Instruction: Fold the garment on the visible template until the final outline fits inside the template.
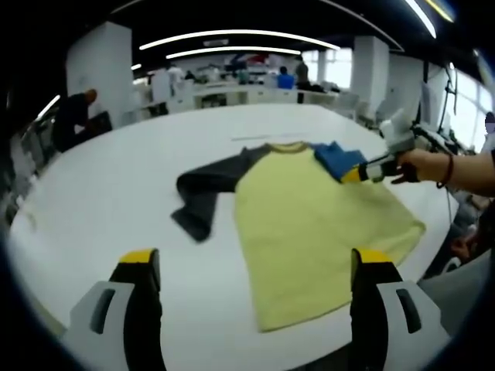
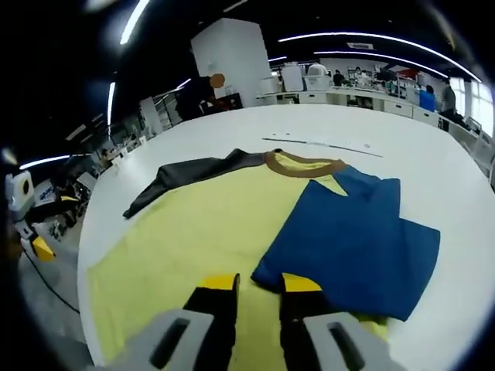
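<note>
A yellow shirt with one dark grey sleeve and one blue sleeve lies flat on the wide white table, its brown-trimmed collar pointing away from me toward the far edge. In the left gripper view, my left gripper hangs above the near side of the table with its yellow-tipped jaws spread wide and nothing between them; the grey sleeve is bent and doubled back beside the shirt's body. In that same view my right gripper reaches in from the right, my hand wrapped around it, its tip touching the blue sleeve near the shoulder. In the right gripper view, the blue sleeve is folded in over the yellow front, and my right jaws are drawn close together on the sleeve's near corner, pinching the blue cloth where it overlaps the yellow. A thin line marked on the tabletop runs just beyond the collar; I cannot tell whether it belongs to the template. Across the room, a person bends beside the far side of the table, with white desks and ceiling light strips behind.
</note>
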